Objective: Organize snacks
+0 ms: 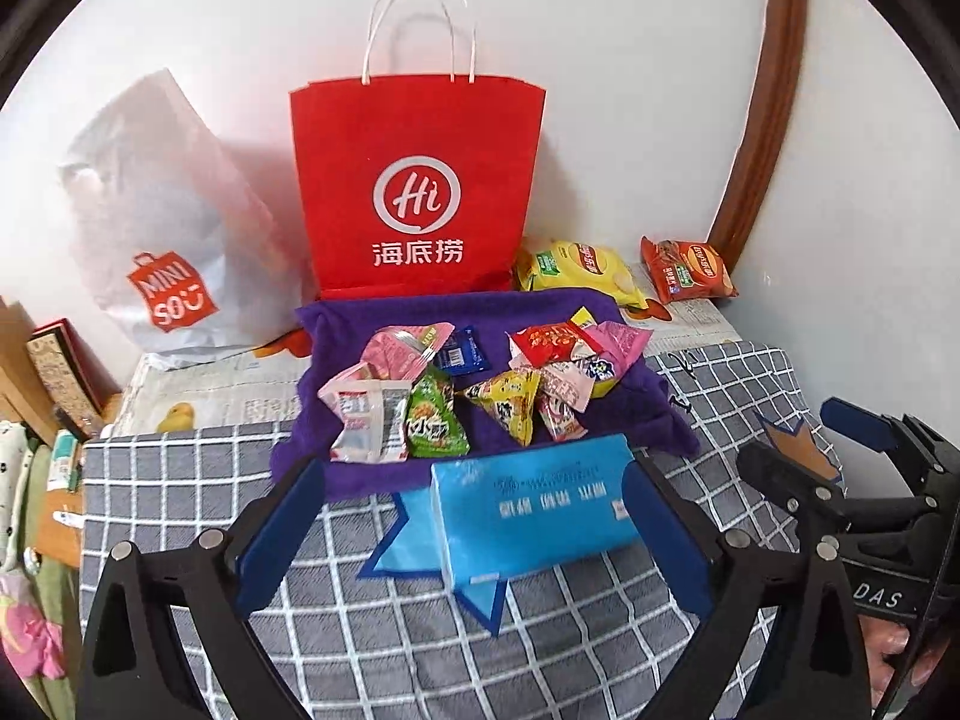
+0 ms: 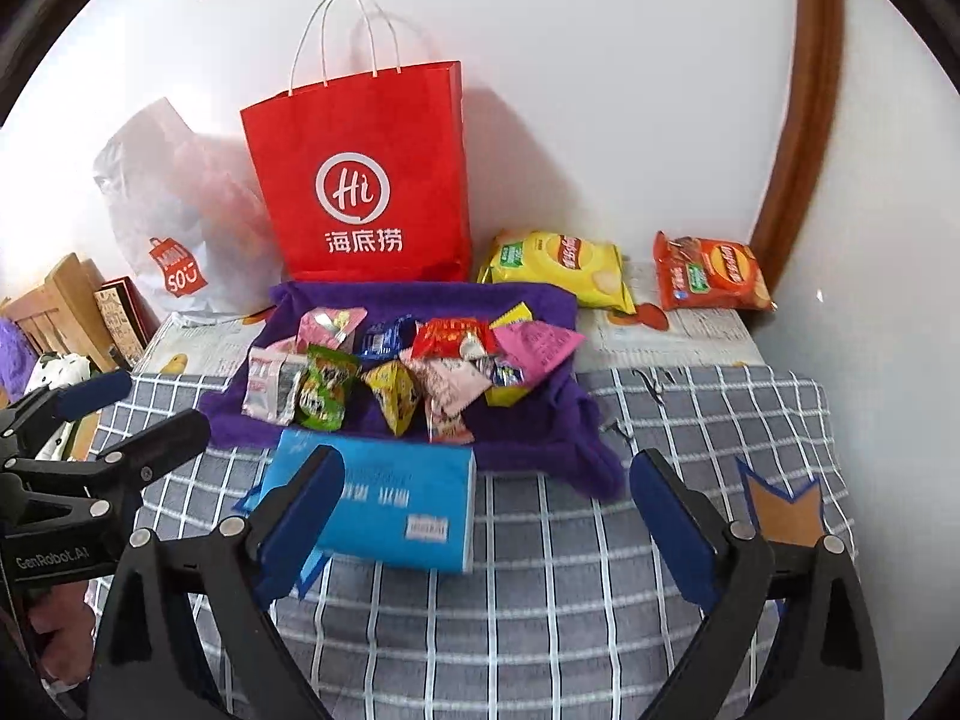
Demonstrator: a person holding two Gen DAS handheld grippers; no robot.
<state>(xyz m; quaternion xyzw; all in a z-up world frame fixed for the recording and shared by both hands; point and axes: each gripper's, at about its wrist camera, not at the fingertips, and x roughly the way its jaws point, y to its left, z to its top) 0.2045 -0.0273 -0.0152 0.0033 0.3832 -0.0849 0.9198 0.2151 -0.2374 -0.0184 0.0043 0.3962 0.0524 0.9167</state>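
Several small snack packets (image 1: pixel 474 387) (image 2: pixel 414 369) lie in a pile on a purple cloth (image 1: pixel 348 324) (image 2: pixel 540 420). A blue box (image 1: pixel 534 504) (image 2: pixel 390 504) lies in front of the cloth on the checked cover. A red paper bag (image 1: pixel 417 180) (image 2: pixel 360 180) stands upright behind the cloth. A yellow chip bag (image 1: pixel 579 270) (image 2: pixel 561 267) and an orange chip bag (image 1: pixel 690 270) (image 2: pixel 711 273) lie at the back right. My left gripper (image 1: pixel 474 546) is open, its fingers on either side of the blue box. My right gripper (image 2: pixel 486 516) is open and empty, right of the box.
A white plastic Miniso bag (image 1: pixel 162 240) (image 2: pixel 174 222) leans on the wall left of the red bag. Newspaper (image 1: pixel 222 390) (image 2: pixel 672 324) covers the back of the surface. A star-shaped paper marker (image 1: pixel 798 450) (image 2: pixel 783 510) lies at the right. Books and clutter (image 1: pixel 60 372) stand at the left edge.
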